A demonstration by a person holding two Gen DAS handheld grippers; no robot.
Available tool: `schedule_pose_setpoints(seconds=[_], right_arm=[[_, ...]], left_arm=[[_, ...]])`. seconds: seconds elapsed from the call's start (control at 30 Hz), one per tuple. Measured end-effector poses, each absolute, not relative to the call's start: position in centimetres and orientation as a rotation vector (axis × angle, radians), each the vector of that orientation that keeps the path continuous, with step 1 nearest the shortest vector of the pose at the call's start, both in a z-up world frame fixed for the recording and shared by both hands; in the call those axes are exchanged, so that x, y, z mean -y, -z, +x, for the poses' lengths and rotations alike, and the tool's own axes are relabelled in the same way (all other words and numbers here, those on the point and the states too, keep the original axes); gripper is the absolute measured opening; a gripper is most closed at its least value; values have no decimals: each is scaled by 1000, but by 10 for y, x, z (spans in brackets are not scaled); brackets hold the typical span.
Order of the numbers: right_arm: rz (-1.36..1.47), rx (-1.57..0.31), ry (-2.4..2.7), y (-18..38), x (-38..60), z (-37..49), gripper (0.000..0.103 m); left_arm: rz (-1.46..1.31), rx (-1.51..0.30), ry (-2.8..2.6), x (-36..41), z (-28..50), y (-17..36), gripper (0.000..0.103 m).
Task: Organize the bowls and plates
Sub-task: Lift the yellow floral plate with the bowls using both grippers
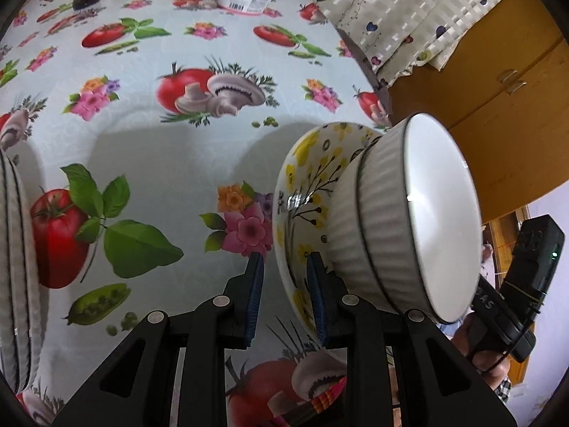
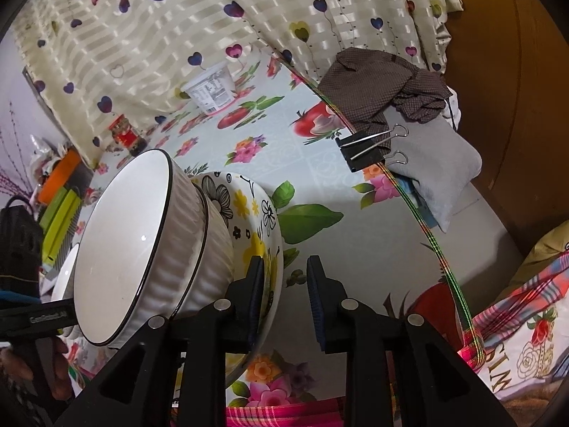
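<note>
My left gripper has its jaws drawn in narrow around the rim of the flowered bowl, one blue pad on the outer wall and the other inside, so the bowl stands tilted on edge just ahead of the fingers. Nested in it, to the right of my jaws, sits the ribbed white bowl, its open mouth turned away to the right. My right gripper is also narrowly parted, and here the flowered bowl's rim lies against the left pad while the right pad stands clear of it with bare tablecloth showing in the gap; I can't tell whether this side really grips. From this wrist the white bowl sits left of the jaws. Far left of my left jaws, a stack of ribbed plates rests at the frame's edge.
</note>
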State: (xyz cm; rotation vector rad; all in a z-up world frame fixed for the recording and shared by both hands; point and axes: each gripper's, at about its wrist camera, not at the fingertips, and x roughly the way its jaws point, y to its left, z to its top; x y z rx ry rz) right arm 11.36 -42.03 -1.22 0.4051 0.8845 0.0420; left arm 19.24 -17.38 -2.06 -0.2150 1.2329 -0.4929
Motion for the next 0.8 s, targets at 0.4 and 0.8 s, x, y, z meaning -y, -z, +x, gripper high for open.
schedule_pose_setpoints(seconds=[0.4, 0.8], right_arm=[[422, -896, -83, 18, 423, 119, 40], [421, -880, -78, 19, 423, 121, 40]], left_arm=[[-229, -1187, 539, 176, 199, 29, 26], [-283, -1144, 552, 170, 203, 30, 26]])
